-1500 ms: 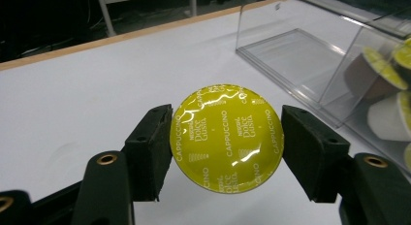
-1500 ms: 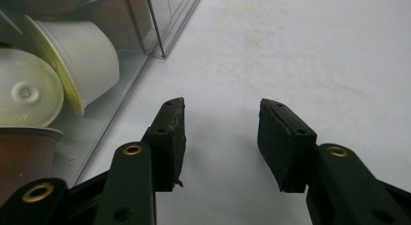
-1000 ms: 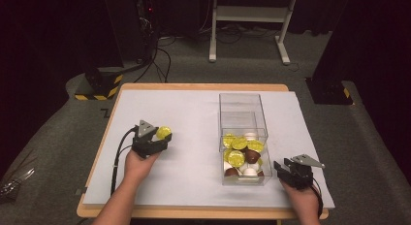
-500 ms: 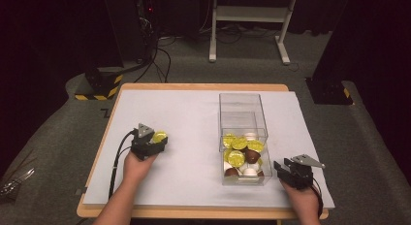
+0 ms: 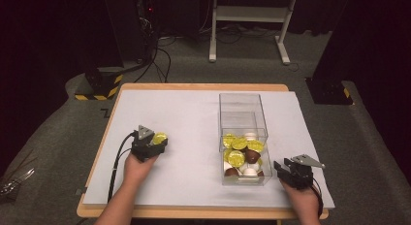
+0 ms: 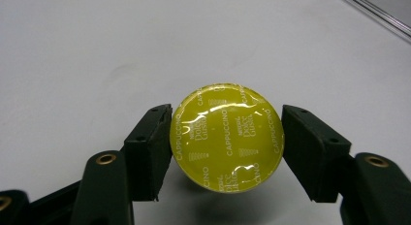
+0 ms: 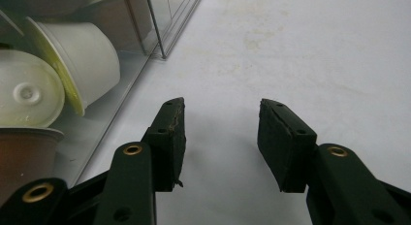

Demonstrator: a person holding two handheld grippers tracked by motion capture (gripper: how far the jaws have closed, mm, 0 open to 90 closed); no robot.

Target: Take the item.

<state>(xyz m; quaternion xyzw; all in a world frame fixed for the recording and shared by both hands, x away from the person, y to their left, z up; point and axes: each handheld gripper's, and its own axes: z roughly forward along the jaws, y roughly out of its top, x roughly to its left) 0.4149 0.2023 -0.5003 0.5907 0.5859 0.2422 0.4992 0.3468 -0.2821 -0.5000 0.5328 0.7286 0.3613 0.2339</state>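
Note:
A yellow-lidded coffee capsule (image 6: 227,137) marked "Cappuccino" sits between the two jaws of my left gripper (image 6: 227,143), which is shut on it just above the white table cover. From above, that gripper (image 5: 158,140) and its capsule (image 5: 160,136) are at the table's left. A clear plastic box (image 5: 241,108) stands right of centre, its near half filled with several yellow-lidded, brown and white capsules (image 5: 241,151). My right gripper (image 5: 280,167) rests open by the box's near right corner, nothing between its jaws (image 7: 222,133). White capsules (image 7: 80,60) show through the box wall.
The white cover (image 5: 184,113) spans most of the wooden table (image 5: 194,87). Black cables trail from both grippers toward the near edge. Beyond the table are a white stand's legs (image 5: 247,21) and dark equipment on the carpet.
My left gripper, holding the yellow capsule, has drifted slightly toward the near edge of the table. The right gripper has stayed where it was.

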